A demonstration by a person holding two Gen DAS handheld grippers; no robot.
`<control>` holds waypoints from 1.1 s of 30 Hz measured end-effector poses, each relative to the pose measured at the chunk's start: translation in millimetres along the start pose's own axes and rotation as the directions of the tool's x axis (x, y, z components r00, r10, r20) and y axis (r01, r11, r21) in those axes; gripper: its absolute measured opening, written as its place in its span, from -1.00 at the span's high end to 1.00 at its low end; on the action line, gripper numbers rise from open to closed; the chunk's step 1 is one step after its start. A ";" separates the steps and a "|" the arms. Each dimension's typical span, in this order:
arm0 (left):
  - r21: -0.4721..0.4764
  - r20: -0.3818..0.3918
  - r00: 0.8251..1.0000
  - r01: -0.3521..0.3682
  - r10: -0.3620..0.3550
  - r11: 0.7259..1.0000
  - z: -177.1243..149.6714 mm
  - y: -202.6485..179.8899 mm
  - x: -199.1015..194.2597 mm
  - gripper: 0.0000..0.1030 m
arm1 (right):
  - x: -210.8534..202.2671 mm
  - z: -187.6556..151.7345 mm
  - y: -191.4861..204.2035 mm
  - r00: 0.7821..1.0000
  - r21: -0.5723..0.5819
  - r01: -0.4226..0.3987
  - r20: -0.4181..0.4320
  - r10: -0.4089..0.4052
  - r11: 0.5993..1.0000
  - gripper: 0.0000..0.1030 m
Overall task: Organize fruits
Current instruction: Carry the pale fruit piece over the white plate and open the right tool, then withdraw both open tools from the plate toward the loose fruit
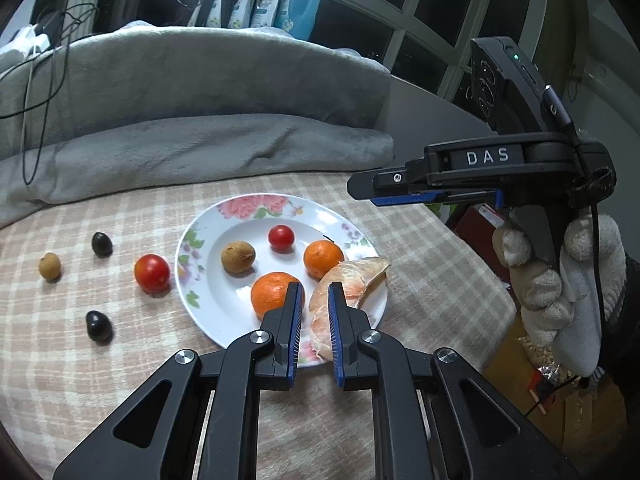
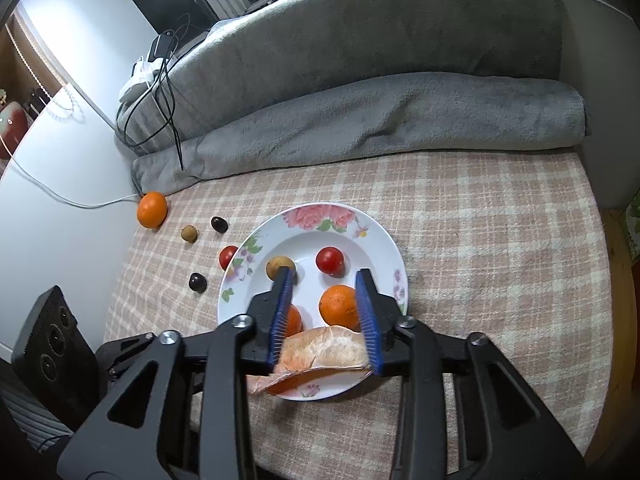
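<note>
The right gripper (image 1: 362, 194) reads "DAS"; its fingers stand apart around the pomelo wedge (image 2: 324, 350) at the plate (image 2: 384, 240) rim. The left gripper (image 1: 314, 312) is parted, holding nothing.

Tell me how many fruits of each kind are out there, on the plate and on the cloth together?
Oranges: 3, two on the plate at and, one on the cloth
Red tomatoes: 2
Small brown fruits: 2
Dark grapes: 2
Peeled pomelo pieces: 2
Total: 11
</note>
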State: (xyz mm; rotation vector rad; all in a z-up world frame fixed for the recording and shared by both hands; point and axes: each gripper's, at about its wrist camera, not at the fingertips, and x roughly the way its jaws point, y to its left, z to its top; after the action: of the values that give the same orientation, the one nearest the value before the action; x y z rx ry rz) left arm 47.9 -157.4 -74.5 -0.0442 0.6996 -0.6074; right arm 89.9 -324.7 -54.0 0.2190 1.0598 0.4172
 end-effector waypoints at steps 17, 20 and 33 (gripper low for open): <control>-0.016 0.042 0.998 -0.049 0.050 0.999 0.7 15.5 -20.9 -0.33 | -1.1 0.1 24.8 0.998 -0.065 0.024 0.058 -0.021 0.998 -0.44; -0.020 0.048 0.997 -0.064 0.065 0.998 0.7 21.2 -25.1 -0.42 | 2.4 -0.2 31.0 0.998 -0.088 0.030 0.059 -0.025 0.996 -0.44; -0.035 0.053 0.990 -0.129 0.131 0.991 -0.3 46.0 -37.2 -0.49 | 8.8 -1.5 64.7 0.993 -0.191 0.050 0.113 -0.029 0.980 -0.44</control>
State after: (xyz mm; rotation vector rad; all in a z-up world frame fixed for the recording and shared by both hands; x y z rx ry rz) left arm 48.9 -99.3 -63.5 -0.0442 0.6529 -0.4682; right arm 77.6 -262.6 -37.7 0.0469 0.9072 0.4642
